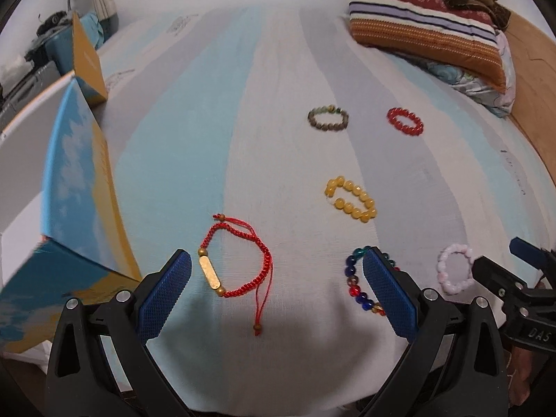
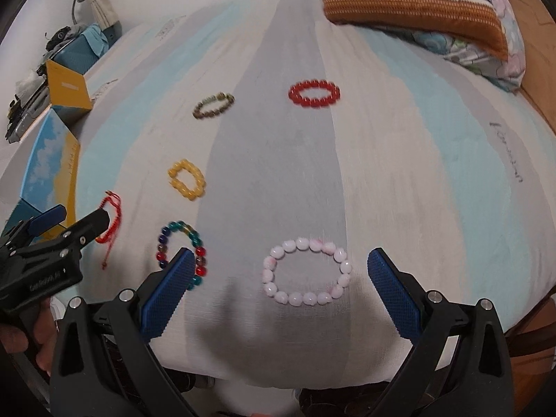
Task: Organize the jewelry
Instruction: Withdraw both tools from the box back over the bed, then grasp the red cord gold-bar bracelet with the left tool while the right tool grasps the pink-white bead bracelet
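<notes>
Several bracelets lie on a striped bedsheet [image 1: 215, 111]. My left gripper [image 1: 278, 264] is open and empty above a red cord bracelet with a gold bar [image 1: 236, 260]; a multicolour bead bracelet [image 1: 358, 285] sits by its right finger. My right gripper [image 2: 278, 260] is open and empty around a pink bead bracelet [image 2: 305, 271]. Farther off lie a yellow bead bracelet [image 1: 351, 198], a brown-green one [image 1: 328, 118] and a red bead one [image 1: 405, 121]. The right view also shows the yellow [image 2: 187, 179], brown-green [image 2: 213, 104], red bead [image 2: 314, 93], multicolour [image 2: 180, 246] and cord bracelet [image 2: 111, 215].
An open blue-and-yellow box [image 1: 80, 187] stands at the left, also in the right view [image 2: 52, 160]. Folded blankets and a pillow [image 1: 427, 17] lie at the far right. A wooden bed edge [image 1: 535, 80] runs along the right. A cluttered shelf [image 1: 41, 52] is far left.
</notes>
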Action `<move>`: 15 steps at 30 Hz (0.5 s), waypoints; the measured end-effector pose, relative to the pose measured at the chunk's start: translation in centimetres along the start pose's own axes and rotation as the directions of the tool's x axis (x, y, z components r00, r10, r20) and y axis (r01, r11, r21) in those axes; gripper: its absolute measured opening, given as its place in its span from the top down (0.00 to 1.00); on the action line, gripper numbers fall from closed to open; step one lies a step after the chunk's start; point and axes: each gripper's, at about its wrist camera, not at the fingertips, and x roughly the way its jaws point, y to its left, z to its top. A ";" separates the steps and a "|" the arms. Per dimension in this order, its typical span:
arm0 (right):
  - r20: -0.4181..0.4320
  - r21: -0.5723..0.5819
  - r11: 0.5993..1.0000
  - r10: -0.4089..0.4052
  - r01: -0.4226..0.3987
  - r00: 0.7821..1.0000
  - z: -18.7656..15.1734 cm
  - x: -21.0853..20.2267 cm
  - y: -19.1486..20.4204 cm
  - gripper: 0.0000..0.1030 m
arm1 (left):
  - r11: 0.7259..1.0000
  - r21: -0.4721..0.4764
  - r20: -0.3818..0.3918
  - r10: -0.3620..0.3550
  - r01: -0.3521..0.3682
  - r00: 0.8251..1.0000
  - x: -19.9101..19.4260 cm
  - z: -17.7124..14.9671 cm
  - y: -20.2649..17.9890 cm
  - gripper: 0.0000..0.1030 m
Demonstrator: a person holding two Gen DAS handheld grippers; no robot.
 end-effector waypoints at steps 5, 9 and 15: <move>-0.021 0.018 1.000 -0.004 0.005 1.000 -0.8 1.7 -0.6 0.07 | 1.000 -0.030 0.013 0.010 -0.010 1.000 1.7 -0.3 0.5 0.06; -0.043 0.033 0.999 0.009 -0.007 0.999 -1.6 3.2 -1.0 0.07 | 0.999 -0.035 -0.011 0.015 -0.016 1.000 3.5 -0.3 0.6 0.06; -0.074 0.049 0.999 0.008 -0.004 0.997 -2.2 5.3 -1.7 0.07 | 0.999 -0.035 -0.018 0.031 -0.032 0.999 4.9 -0.5 0.9 0.06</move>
